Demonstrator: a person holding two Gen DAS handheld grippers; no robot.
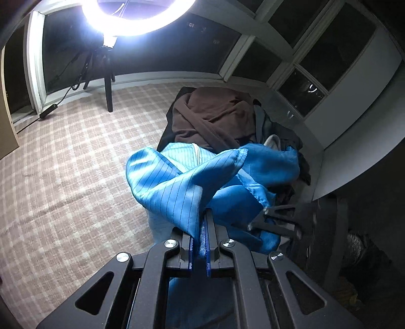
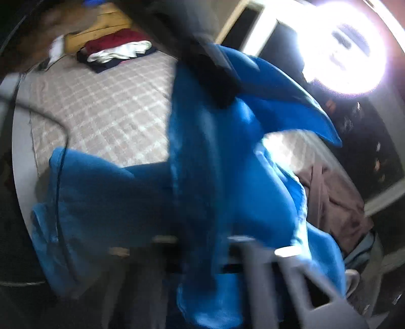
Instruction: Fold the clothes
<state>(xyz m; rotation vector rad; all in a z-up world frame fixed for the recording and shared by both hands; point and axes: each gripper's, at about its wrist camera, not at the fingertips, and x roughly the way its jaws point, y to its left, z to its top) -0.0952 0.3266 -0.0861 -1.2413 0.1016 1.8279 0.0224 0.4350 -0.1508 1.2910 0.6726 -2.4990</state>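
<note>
A shiny blue pinstriped garment [image 1: 174, 184] hangs bunched in the air above a plaid bedcover [image 1: 76, 157]. My left gripper [image 1: 200, 227] is shut on a fold of it, and the cloth runs down between the blue pads [image 1: 208, 243]. In the left wrist view, my right gripper [image 1: 263, 211] comes in from the right, its black fingers closed on the garment's hem corner. The right wrist view is motion-blurred. There the blue garment [image 2: 215, 177] fills the middle and hides my right fingertips. The dark left gripper [image 2: 217, 83] holds the cloth near the top.
A heap of brown and dark clothes [image 1: 215, 116] lies beyond the garment, near the window wall [image 1: 316, 63]. A ring light on a tripod [image 1: 136, 17] stands at the bed's far edge. A stack of folded red, white and dark clothes [image 2: 119, 52] lies far left on the bedcover [image 2: 101, 106].
</note>
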